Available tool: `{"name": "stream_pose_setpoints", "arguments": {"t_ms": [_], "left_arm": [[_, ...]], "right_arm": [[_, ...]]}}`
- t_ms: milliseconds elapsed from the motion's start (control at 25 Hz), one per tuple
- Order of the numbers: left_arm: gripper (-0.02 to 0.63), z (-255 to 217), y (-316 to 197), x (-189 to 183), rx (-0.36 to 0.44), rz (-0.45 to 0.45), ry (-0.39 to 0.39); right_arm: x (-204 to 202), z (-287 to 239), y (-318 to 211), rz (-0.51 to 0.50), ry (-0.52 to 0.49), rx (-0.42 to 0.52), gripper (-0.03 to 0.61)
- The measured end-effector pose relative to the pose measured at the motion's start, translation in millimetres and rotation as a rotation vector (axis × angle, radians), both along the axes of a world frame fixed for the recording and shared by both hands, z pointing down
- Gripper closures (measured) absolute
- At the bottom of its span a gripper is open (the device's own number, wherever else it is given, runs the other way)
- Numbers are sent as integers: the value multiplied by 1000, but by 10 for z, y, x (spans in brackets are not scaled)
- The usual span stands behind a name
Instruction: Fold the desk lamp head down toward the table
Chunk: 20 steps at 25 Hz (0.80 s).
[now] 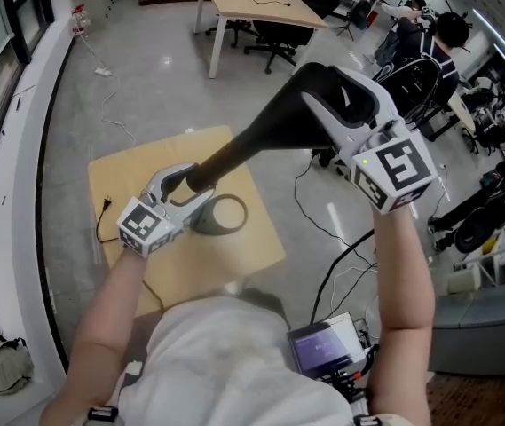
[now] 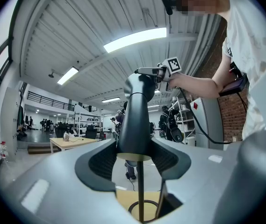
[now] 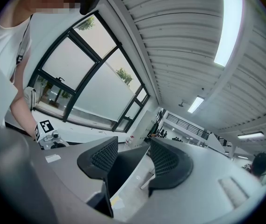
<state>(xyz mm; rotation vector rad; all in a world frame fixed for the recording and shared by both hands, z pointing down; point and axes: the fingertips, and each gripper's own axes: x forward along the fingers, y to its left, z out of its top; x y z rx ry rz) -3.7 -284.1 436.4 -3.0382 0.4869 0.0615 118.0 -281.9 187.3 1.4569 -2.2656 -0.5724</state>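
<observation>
Black and slanting, the desk lamp (image 1: pixel 252 136) rises from its ring base (image 1: pixel 227 215) on the small wooden tabletop (image 1: pixel 128 180) up toward the right, where the lamp head (image 1: pixel 323 78) hangs well above the wood. From overhead you see both grips at once: the left gripper (image 1: pixel 190 189) low on the stem, the right gripper (image 1: pixel 341 100) at the top. Only the left gripper view shows its pads (image 2: pixel 102 161) clamped on the stem's flared lower end, with the ring base straight beneath. The right gripper view shows the lamp head wedged tight between that gripper's pads. Around them lie a grey floor (image 1: pixel 145 78) with trailing cables (image 1: pixel 335 269), a far wooden table (image 1: pixel 252 7) with office chairs (image 1: pixel 274 38), tall windows (image 3: pixel 90 78) on the left and strip lights (image 2: pixel 135 38) overhead.
</observation>
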Motion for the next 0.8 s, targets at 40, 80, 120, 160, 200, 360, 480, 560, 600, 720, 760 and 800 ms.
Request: {"name": "stream_pose_setpoints", "arguments": {"t_ms": [40,80,120,160,200,360,480,560,600,720,760,800], "left_arm": [[383,-13,-5,-6,4,-1,-1],[383,-24,-7,-13,7,-3,-2],[384,-30,-6,-20,7,-6,-3],[383,-31,-5,-29,6,-9,-4],[385,-30,-7,-39,3,-12,-5],[383,-67,-8,-73,10,-21,-23],[383,-111,-2,-78,29,-18,-42],[385,-99,-9,-82,26,-22,-49],[385,-94,-9,-86,25,-23,-49],[385,-114,7,-87,34,-21,-50],[385,-115,4,-91,31,-22,-50],[385,-114,-2,-97,28,-23,-52]], "right_arm": [[11,2,-10,-1,-6,-2,350],[29,8,-18,-2,-16,-4,349],[55,18,-23,-2,-28,-7,348],[87,29,-25,0,-45,-8,348],[122,41,-26,3,-64,-7,348],[225,89,-35,10,-123,-7,348],[300,128,-43,11,-160,-13,351],[341,152,-40,10,-179,-13,351],[351,161,-37,7,-186,-12,351],[349,162,-26,-4,-196,-10,351],[347,153,-25,-8,-200,-8,351],[345,146,-27,-11,-205,-5,351]]}}
